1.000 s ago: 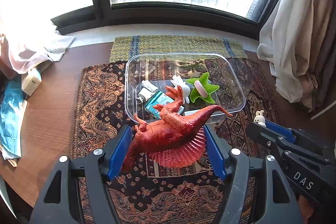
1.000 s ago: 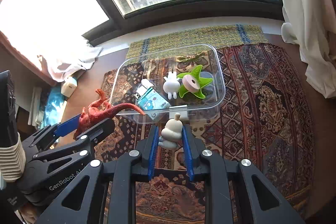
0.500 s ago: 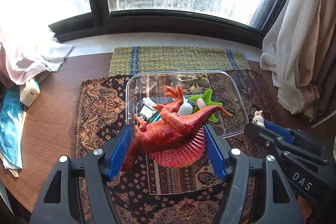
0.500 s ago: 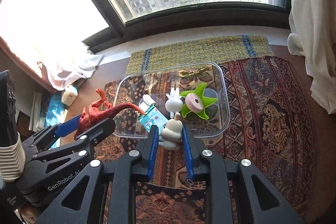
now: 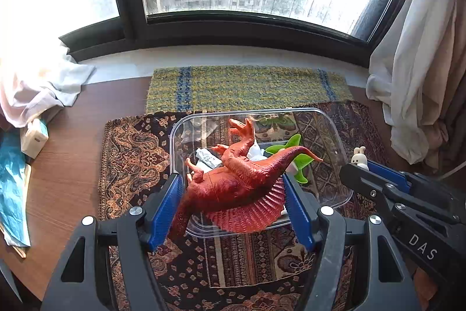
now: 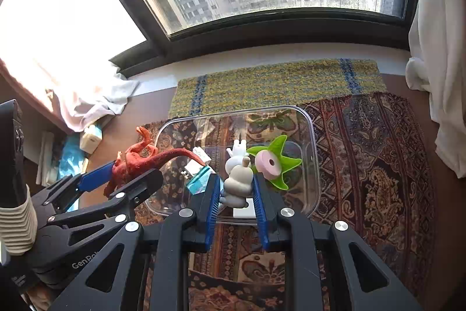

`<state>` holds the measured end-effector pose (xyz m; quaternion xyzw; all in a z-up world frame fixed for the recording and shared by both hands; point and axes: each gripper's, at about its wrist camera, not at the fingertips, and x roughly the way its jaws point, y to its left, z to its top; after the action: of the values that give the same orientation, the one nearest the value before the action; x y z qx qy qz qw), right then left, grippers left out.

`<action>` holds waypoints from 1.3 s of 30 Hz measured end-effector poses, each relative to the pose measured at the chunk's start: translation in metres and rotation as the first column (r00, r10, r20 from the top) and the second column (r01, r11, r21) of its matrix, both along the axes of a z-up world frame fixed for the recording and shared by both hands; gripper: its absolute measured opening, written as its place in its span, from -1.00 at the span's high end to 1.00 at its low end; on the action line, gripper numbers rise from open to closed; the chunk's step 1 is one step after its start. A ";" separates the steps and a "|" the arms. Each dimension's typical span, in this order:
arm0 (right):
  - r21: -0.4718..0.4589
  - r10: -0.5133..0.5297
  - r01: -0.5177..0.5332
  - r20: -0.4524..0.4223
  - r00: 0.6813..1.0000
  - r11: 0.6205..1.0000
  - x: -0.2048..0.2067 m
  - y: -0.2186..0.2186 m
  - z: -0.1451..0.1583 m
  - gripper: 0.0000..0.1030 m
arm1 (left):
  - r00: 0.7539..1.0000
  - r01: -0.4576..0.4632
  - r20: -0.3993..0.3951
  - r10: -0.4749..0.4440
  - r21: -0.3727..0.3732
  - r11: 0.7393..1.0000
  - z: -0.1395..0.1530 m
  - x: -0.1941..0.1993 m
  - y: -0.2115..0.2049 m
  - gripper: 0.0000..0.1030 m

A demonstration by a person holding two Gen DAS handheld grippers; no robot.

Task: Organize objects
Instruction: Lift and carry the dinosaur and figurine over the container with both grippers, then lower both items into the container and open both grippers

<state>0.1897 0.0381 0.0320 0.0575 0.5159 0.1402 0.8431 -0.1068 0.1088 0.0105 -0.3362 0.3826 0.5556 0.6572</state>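
Now both toys hang over the clear plastic bin [image 6: 308,118] on the patterned rug [image 6: 378,165]: the left hand-held gripper [image 5: 233,204] clamps the red dinosaur [image 5: 233,182] by its flanks, tail out across the near rim. Meanwhile the right hand-held gripper [image 6: 236,196] pinches the small white rabbit figure [image 6: 237,182] upright, apparently so each can drop in beside the green star toy [image 6: 276,162] already inside.
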 end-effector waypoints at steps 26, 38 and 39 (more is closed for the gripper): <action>-0.020 -0.015 0.012 -0.130 0.991 1.000 0.053 0.003 -0.050 0.54 | 1.000 0.019 -0.022 -0.021 -0.071 0.997 -0.038 0.009 0.050 -0.28; -0.056 -0.051 0.044 -0.124 0.991 0.997 0.048 0.000 -0.044 0.33 | 0.996 -0.035 -0.079 0.031 -0.049 0.998 -0.032 -0.002 0.042 -0.44; -0.060 -0.052 0.045 -0.119 0.991 0.997 0.046 0.000 -0.043 0.33 | 0.996 -0.038 -0.078 0.035 -0.046 0.998 -0.031 -0.003 0.040 -0.45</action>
<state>0.2352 0.0384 -0.0109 0.0544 0.5683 0.1012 0.8148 -0.1099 0.1490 -0.0203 -0.3370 0.4144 0.5708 0.6235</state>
